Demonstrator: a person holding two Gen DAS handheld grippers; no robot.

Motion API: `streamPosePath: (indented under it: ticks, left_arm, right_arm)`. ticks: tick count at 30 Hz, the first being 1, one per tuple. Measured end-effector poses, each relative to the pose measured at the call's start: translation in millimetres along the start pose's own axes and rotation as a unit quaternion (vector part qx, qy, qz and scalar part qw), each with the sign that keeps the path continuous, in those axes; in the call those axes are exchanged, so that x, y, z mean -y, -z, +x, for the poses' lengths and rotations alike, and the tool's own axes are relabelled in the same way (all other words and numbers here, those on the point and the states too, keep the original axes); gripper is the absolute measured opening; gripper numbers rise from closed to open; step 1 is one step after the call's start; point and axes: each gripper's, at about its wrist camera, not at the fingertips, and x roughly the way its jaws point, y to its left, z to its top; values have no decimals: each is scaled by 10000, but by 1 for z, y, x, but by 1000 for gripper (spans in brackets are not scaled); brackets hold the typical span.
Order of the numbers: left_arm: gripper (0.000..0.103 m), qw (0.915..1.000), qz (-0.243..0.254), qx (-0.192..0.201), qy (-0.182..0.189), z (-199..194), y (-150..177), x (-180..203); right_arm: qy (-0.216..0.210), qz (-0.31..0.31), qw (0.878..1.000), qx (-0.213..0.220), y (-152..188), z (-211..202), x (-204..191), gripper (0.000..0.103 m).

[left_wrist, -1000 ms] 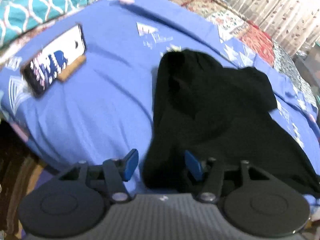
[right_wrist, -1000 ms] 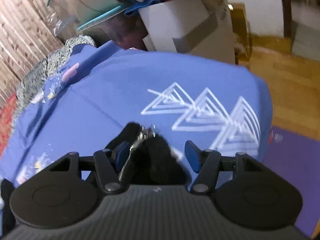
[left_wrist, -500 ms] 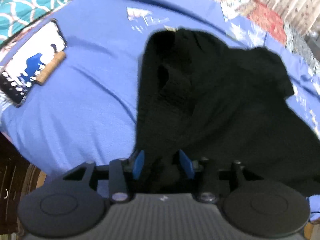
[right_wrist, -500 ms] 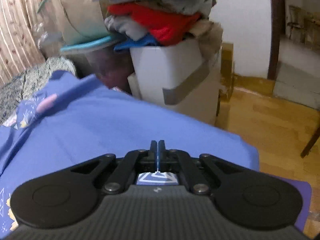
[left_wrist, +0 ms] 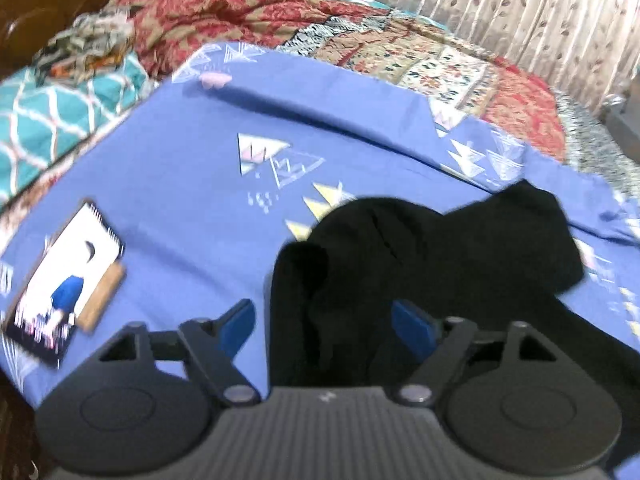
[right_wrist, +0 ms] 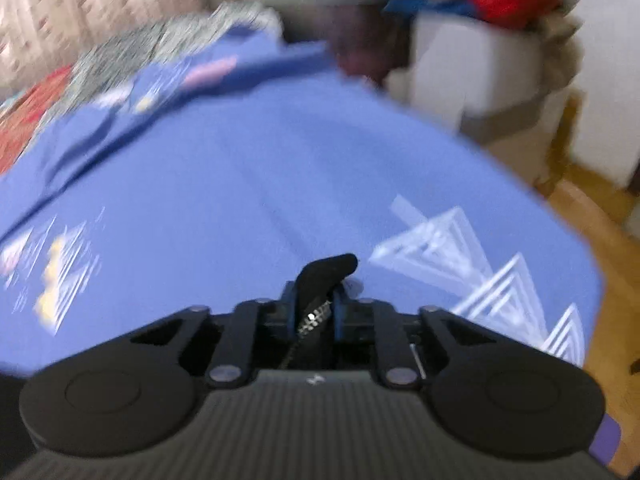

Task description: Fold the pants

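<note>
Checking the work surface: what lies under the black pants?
The black pants lie on the blue patterned sheet. Whatever sits directly beneath the fabric is covered.

Blue bedsheet, leaf-print curtain

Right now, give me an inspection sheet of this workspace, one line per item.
Surface: blue bedsheet with triangle prints, lightly creased.
Job's things: black pants crumpled on the sheet; a zippered edge is pinched in the right gripper.
Clutter: phone with lit screen beside a wooden block.
Grippers: left gripper open, jaws either side of the pants; right shut on fabric.
Cables: nothing seen.
Surroundings: patterned quilt, curtain, white bin heaped with clothes, wooden floor.
</note>
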Motion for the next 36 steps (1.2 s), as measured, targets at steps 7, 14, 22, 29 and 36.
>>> streamPosePath:
  ticks: [7,14,22,29,36]
  left_arm:
    - [90,9975,-54,-40,-701,67,-20,-7]
    - [54,9994,-197,-230,-187,115,-22,-7]
    - [17,9979,555,285,165,67,7,-11]
    - [34,9971,447,360,500,23,53,-42]
    - [16,9976,227,408,510,44,30,-31]
  right_arm:
    - [1444,-204,9855,871,-36,-17,-46,69]
    - [-1532,-527,9864,281,-92,-25,-222,69]
    - [-2512,-2861,9230,-563,-52,41,-529,67]
    - [-1925,-3636,9024,-1282,-12,105,-573,10]
    - [-2894,-2489,9237,-328,-63,37,-497,9]
